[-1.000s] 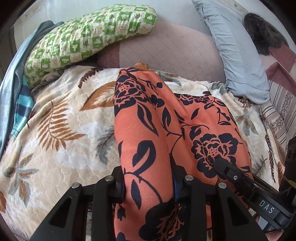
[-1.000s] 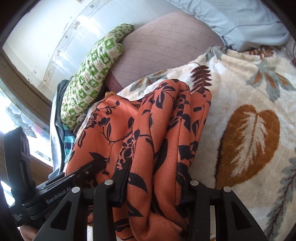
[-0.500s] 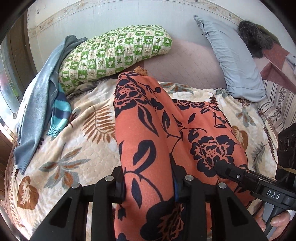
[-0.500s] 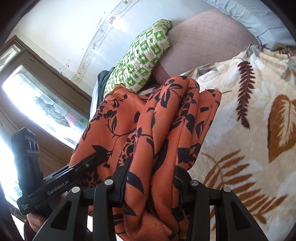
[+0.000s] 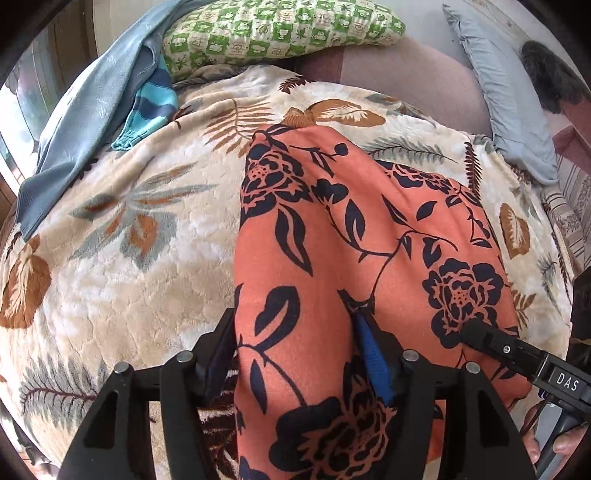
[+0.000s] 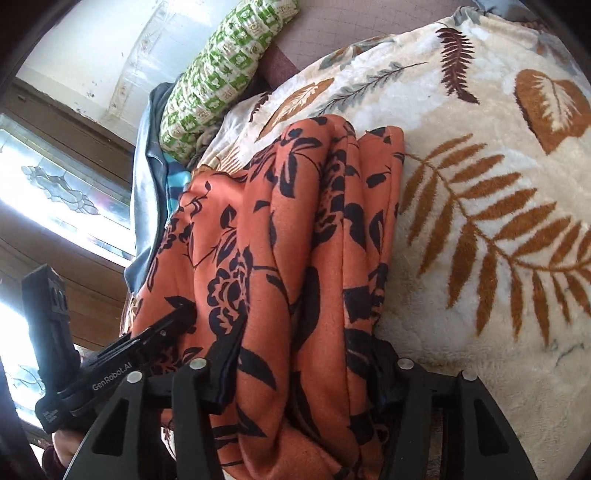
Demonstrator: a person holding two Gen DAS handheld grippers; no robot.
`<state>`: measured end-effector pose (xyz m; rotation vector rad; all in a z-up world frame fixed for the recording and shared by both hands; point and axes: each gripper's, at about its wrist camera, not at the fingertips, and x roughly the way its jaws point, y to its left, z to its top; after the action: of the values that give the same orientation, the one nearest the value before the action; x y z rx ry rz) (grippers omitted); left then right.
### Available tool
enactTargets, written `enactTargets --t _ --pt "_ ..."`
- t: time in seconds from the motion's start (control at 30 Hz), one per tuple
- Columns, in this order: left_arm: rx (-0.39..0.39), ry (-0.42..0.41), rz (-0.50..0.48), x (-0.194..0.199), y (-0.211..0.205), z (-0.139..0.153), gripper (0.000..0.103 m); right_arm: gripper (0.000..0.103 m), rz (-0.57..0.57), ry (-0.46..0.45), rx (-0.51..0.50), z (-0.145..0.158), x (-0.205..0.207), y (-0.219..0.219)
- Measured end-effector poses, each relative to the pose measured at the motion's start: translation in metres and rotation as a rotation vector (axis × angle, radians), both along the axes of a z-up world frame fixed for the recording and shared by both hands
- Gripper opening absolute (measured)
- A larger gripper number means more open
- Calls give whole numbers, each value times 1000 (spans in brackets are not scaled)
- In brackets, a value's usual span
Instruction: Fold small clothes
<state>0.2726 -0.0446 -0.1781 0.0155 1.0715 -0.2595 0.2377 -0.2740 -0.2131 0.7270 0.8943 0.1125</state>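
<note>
Orange floral garment [image 5: 343, 258] folded lengthwise on the bed, both claws loosening around its near end.

We see it lying as a long strip of orange cloth with dark navy flowers on the leaf-print blanket [image 5: 122, 280], its far end short of the green checked pillow [image 5: 280, 31] by the wall. Our left claw [image 5: 299, 354] and right claw [image 6: 306, 354] each have a bunched end between their jaws, which have just been opening; the pads look slack on the cloth. Blue clothes [image 5: 92, 110] lie at the bed's far left corner, a grey-blue pillow [image 5: 509, 110] at the far right, a window [image 6: 48, 192] beyond.
</note>
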Motion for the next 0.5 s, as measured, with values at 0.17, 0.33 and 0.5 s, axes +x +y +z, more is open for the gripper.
enactTargets --t 0.17,0.33,0.5 --pt "19 -57 -45 -10 10 11 72 67 -40 -16 -77 16 -11 -5" --pt "-168 63 -32 13 26 -6 75 69 -41 0 -29 8 1 -8" --pt "-260 64 -39 23 22 -7 42 48 19 -35 44 -3 26 -5"
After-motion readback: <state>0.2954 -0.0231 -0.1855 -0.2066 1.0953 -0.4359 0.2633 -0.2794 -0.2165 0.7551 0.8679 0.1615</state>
